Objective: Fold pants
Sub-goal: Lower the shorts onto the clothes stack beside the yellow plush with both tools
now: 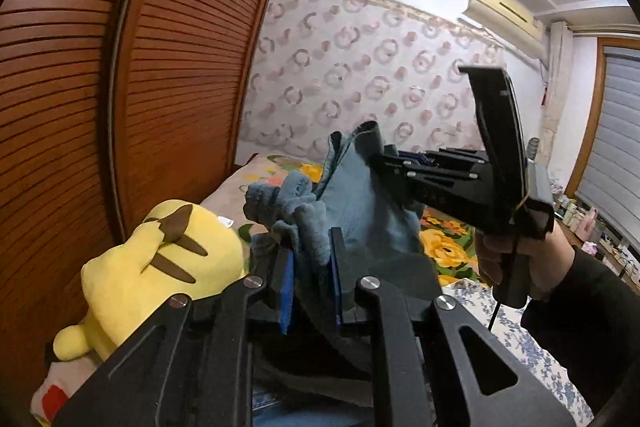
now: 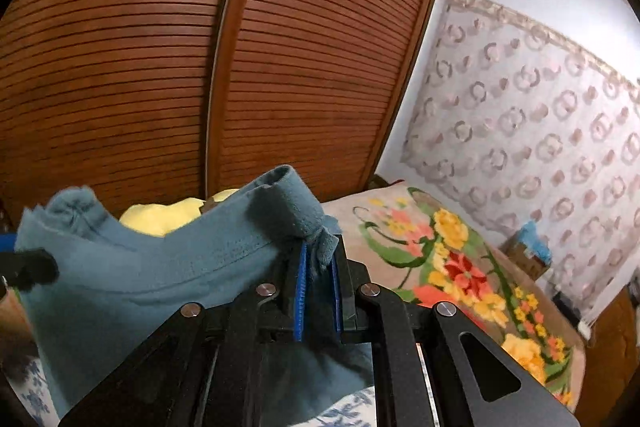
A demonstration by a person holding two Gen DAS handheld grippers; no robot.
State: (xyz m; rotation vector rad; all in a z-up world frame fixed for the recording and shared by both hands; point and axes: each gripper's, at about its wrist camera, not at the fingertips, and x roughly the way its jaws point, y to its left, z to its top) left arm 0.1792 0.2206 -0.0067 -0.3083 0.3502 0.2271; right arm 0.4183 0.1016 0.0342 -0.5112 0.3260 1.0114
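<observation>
**Item: blue pants, held aloft by two tongs over a bed**

Left tongs [image 1: 312,267] — pads pressed together on a bunched edge of the blue pants [image 1: 360,211]; fleecy cloth spills up and over the pinch. Right tongs [image 2: 318,279] — likewise clamped, pinching a rolled hem of the same garment, a small tuft poking out between the blue pads [image 2: 301,291].

Between the tongs: the cloth hangs in a shallow sag, a stitched seam running along it, slack rather than taut. In the left view the right tongs reach in from the right side, a hand [image 1: 516,259] in a dark sleeve on their grip; the two pinch points look near one another.

Beyond and below: a yellow plush toy [image 1: 160,267] just left of the left tongs, a flowered blanket [image 2: 460,267] ahead of and to the right of the right tongs, a blue-patterned sheet [image 1: 500,323] beneath. Behind all: slatted wooden wardrobe doors [image 2: 200,47] and a wall with ring-patterned paper [image 2: 540,147].

Handling notes, as judgement: the step in hand appears to be carrying a held edge across to lay a fold.
- Keep both pinches level so the edge lands straight.
- Draw the tongs apart enough to take out the sag — bunched cloth folds crooked.
- Lower onto bare bedding, clear of the toy.
- Release only once the cloth lies flat; fleece clings and may drag back.
</observation>
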